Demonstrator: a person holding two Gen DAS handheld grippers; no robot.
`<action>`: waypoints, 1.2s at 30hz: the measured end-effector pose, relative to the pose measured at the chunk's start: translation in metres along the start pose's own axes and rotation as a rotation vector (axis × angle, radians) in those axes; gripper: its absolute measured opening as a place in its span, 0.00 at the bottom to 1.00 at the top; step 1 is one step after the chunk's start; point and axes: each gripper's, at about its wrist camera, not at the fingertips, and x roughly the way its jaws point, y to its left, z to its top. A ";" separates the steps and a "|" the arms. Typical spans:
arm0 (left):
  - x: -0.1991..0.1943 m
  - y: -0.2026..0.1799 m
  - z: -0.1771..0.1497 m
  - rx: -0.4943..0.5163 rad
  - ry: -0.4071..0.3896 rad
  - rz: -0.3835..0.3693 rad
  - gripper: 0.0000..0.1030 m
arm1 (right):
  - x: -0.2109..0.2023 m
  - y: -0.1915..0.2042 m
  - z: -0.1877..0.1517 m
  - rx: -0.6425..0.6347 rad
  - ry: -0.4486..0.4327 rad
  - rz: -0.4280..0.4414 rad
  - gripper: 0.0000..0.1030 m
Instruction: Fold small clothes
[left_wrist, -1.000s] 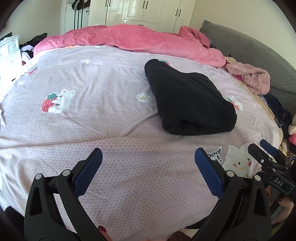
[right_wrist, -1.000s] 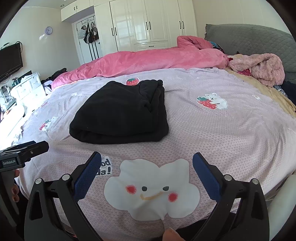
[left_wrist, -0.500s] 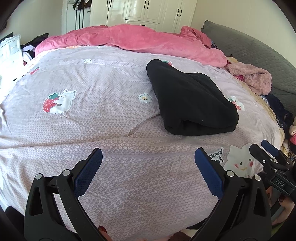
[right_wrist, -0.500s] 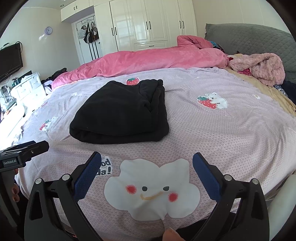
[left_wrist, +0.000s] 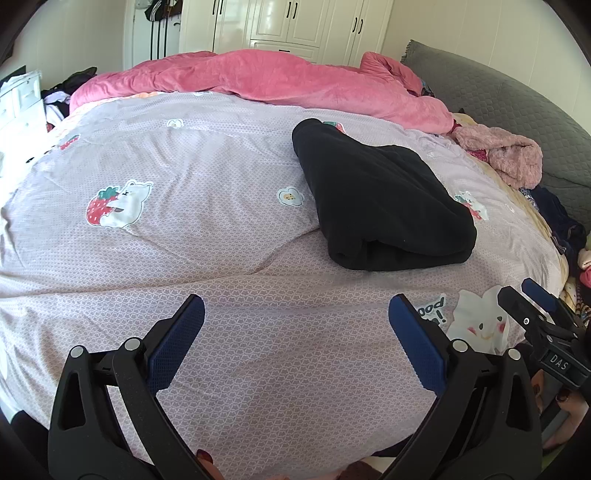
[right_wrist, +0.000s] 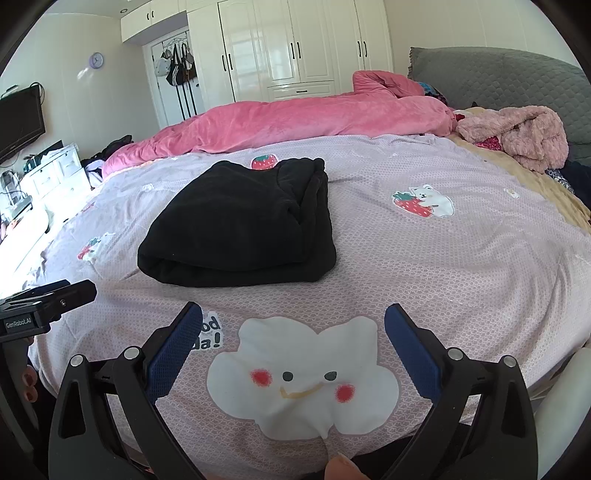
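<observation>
A folded black garment (left_wrist: 380, 199) lies on the lilac bedspread (left_wrist: 184, 229), a thick flat bundle with its folded edge toward me. It also shows in the right wrist view (right_wrist: 243, 225). My left gripper (left_wrist: 295, 328) is open and empty, held near the bed's front edge, left of and short of the garment. My right gripper (right_wrist: 293, 339) is open and empty over a white cloud print (right_wrist: 303, 373), just short of the garment. Each gripper shows at the edge of the other's view.
A pink duvet (left_wrist: 266, 81) lies bunched along the far side of the bed. A fuzzy pink garment (right_wrist: 524, 136) and dark clothes lie at the right by the grey headboard (right_wrist: 517, 81). White wardrobes stand behind; drawers and a TV are at the left.
The left wrist view has shifted slightly, so the garment sits a little further right and lower. The right gripper is still. Both stay open.
</observation>
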 end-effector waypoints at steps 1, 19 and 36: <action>0.000 0.000 0.000 0.000 0.001 -0.001 0.91 | 0.000 0.000 0.000 0.000 0.000 -0.001 0.96; -0.001 0.003 -0.001 -0.006 -0.001 -0.004 0.91 | 0.000 0.000 0.000 -0.002 0.000 -0.005 0.96; -0.001 0.004 0.001 -0.007 0.005 -0.003 0.91 | -0.002 -0.003 -0.001 -0.005 0.002 -0.013 0.96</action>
